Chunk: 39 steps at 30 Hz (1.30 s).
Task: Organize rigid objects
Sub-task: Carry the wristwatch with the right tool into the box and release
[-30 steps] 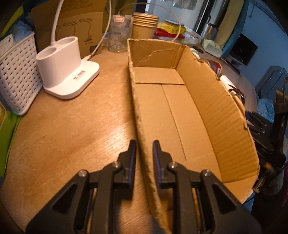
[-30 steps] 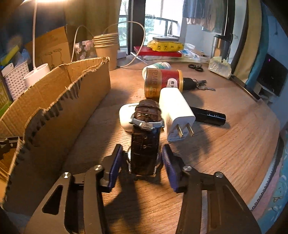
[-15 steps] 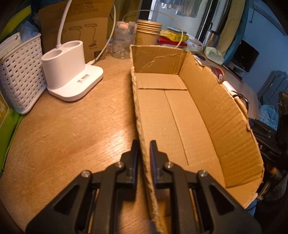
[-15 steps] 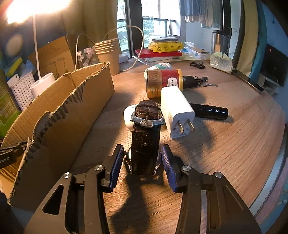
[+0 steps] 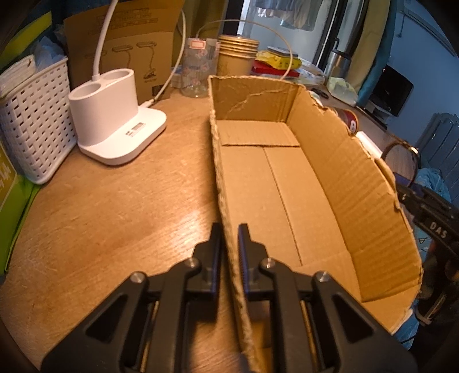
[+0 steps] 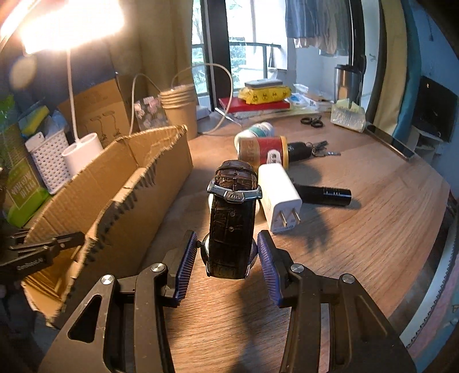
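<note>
Lifting: right gripper (image 6: 226,252) pinching watch (image 6: 232,218), now raised off desk (image 6: 358,244).
Bracing: left gripper (image 5: 229,244) newly clamped on box (image 5: 287,183) wall, ready for loading.

We see warm, dim indoor light. A lamp (image 6: 66,25) glares white at the upper left of the right wrist view, casting shadows rightward across the table (image 6: 373,229). Daylight enters through the window (image 6: 243,43). Both pictures bend and darken at the corners; edges look soft.

White lamp base (image 5: 114,126) beside lattice basket (image 5: 34,123).
</note>
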{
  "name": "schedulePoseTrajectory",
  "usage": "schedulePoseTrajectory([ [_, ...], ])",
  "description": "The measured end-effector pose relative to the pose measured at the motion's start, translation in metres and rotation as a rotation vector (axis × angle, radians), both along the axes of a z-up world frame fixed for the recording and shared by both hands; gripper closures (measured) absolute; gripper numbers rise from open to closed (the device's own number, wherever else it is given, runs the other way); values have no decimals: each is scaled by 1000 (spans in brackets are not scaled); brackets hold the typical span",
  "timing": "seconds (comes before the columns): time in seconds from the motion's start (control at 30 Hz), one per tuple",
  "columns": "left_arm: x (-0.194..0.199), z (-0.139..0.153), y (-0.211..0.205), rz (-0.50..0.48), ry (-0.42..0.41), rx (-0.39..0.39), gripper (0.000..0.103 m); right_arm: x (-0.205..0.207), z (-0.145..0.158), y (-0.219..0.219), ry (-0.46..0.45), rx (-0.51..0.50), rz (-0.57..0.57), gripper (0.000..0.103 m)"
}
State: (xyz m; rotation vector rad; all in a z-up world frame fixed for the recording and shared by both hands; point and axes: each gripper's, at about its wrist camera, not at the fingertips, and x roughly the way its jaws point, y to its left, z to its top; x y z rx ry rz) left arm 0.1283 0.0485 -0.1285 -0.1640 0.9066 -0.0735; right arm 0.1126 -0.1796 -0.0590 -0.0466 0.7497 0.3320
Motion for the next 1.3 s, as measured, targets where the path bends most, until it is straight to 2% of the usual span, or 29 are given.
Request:
schedulePoseTrajectory([
  [0.43,1,1,-2,-3,-3,1,91,-22,38,6,-90,28,28,57],
  [0.73,1,0,-1,-2,-4,3,91,-44,62,24,-144,76,118,57],
  [1.03,0,1,-3,-2,-6,6,91,-59,54,71,-114,80,262,57],
  [1.3,1,1,-3,-2,-7,6,91,-63,35,96,-62,42,326,57],
])
